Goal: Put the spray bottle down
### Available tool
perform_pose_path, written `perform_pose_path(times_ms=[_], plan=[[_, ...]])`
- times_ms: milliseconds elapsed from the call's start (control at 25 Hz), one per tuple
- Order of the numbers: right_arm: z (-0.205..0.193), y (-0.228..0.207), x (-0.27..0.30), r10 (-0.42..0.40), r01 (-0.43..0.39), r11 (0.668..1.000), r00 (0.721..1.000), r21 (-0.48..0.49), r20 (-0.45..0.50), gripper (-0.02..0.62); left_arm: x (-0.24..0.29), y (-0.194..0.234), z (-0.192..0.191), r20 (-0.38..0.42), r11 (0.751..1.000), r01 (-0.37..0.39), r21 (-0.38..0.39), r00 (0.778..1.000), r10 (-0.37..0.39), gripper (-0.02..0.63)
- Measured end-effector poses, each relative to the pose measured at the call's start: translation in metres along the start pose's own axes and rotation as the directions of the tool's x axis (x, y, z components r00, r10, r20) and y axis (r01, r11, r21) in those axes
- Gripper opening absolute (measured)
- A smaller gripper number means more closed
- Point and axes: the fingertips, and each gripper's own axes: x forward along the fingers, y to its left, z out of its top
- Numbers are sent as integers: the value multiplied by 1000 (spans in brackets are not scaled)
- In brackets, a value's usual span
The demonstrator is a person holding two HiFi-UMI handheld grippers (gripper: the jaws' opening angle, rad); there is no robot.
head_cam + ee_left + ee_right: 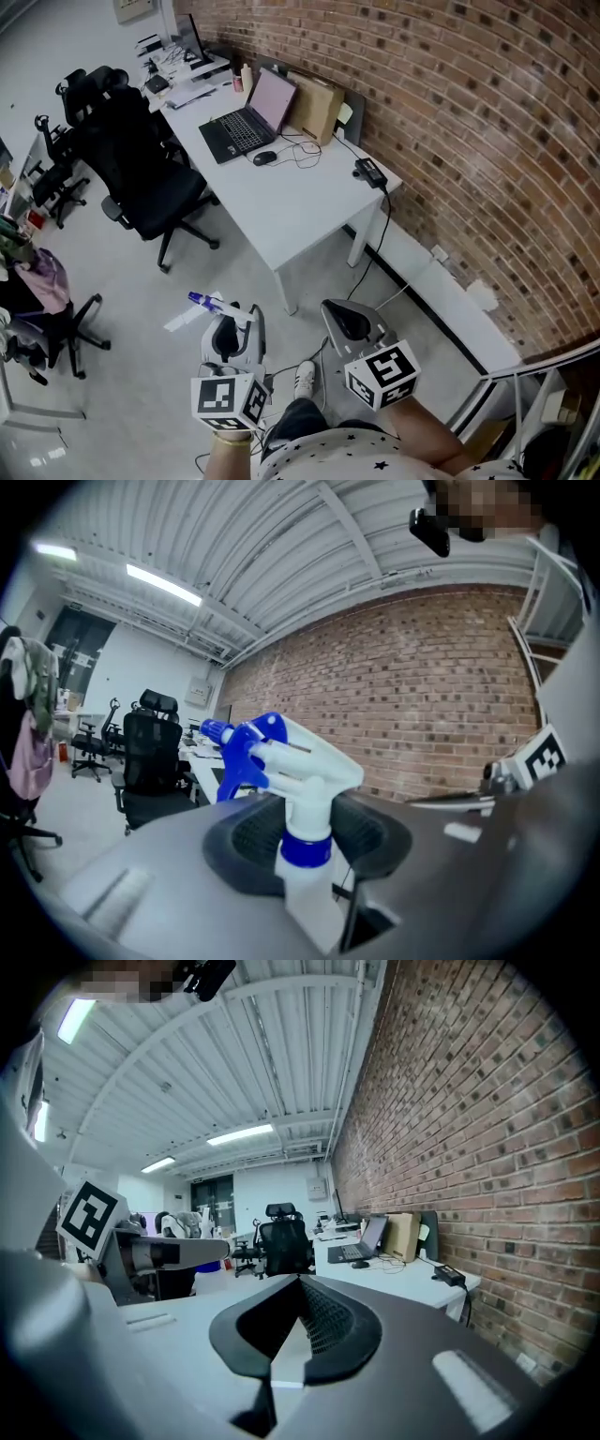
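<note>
My left tongs (305, 829) are clamped on the thin neck of the spray bottle (298, 766), just under its blue ring. The bottle's fat bottom part is cut off behind the grey body of my tongs, so I cannot see how full it is. From the head view I can only make out the blue and white top, small and a bit blurry. My hands are mostly hidden under the marker cubes. The bottle hangs in the air over the floor, near the white counter (281, 211) but not touching it. It stands almost straight up, and its nozzle points left, toward the black chairs (150, 752). My right tongs (300, 1283) are pinched together with nothing in them.
</note>
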Motion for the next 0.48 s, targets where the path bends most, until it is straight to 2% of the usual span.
perform_pose_path(times_ms=[280, 480], plan=[[45, -76, 106, -86, 87, 995, 996, -39, 33, -2, 141, 12, 31, 34, 991, 127, 31, 991, -128, 135], [56, -136, 176, -160, 161, 987, 987, -29, 23, -2, 241, 28, 39, 64, 987, 161, 30, 985, -162, 135]])
